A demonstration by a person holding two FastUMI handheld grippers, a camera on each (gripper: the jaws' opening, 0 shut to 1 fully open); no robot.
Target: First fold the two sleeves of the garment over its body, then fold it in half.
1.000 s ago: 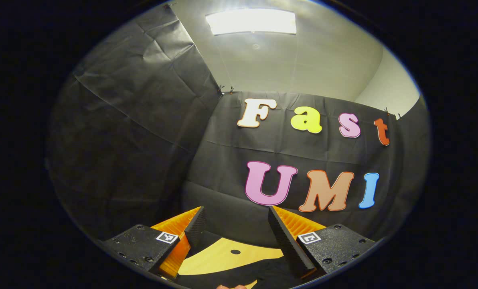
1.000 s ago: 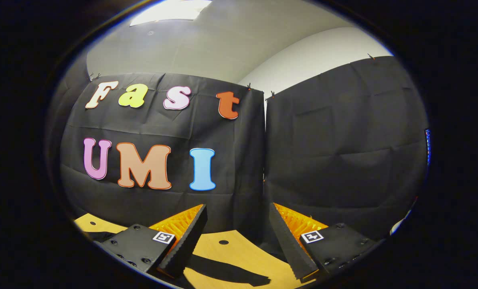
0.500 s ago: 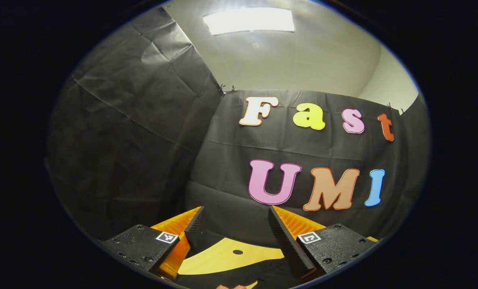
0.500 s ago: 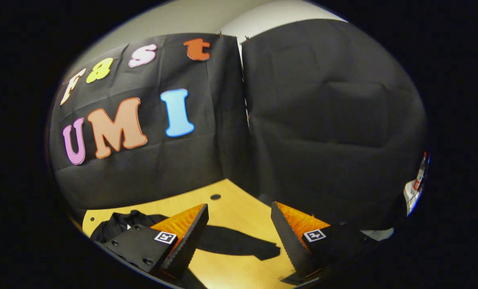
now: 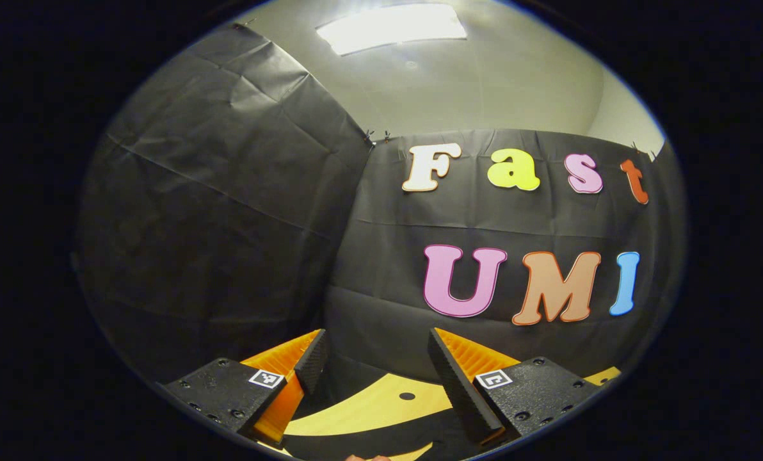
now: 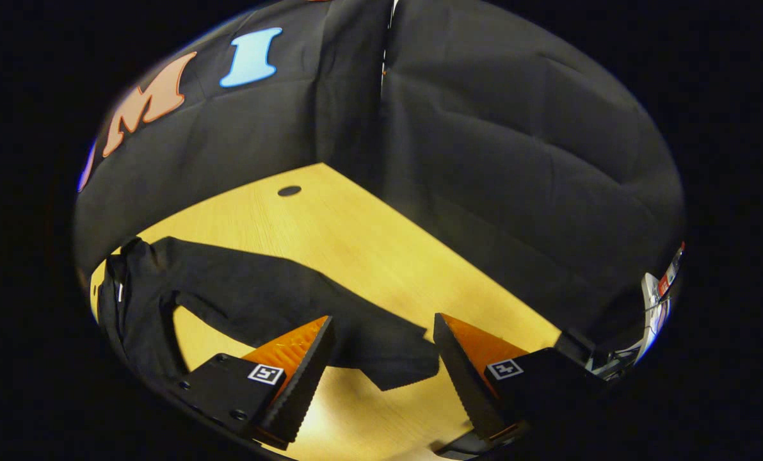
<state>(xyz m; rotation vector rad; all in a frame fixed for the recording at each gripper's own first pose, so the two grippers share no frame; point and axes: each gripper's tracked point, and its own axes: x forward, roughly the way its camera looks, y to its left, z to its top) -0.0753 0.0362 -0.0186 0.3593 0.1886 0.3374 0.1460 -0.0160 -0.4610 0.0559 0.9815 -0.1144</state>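
Note:
A black long-sleeved garment [image 6: 247, 294] lies flat on the yellow wooden table [image 6: 330, 224]. In the right gripper view its body is at the left and one sleeve runs to the right, ending in a cuff [image 6: 401, 368]. My right gripper [image 6: 381, 323] hovers open over that cuff, its fingers apart on either side, not touching it. My left gripper [image 5: 375, 339] is open and points at the booth wall; a dark strip of the garment [image 5: 362, 440] crosses the table [image 5: 381, 406] below its fingers.
The black cloth walls meet in a corner just behind the table. A round hole [image 6: 289, 191] is in the tabletop near the back. A white and red object [image 6: 658, 291] shows past the wall at the far right.
My right gripper has tipped down from the wall toward the table, bringing the sleeve and cuff between its fingers. The left gripper has turned slightly to the left. Both stay open.

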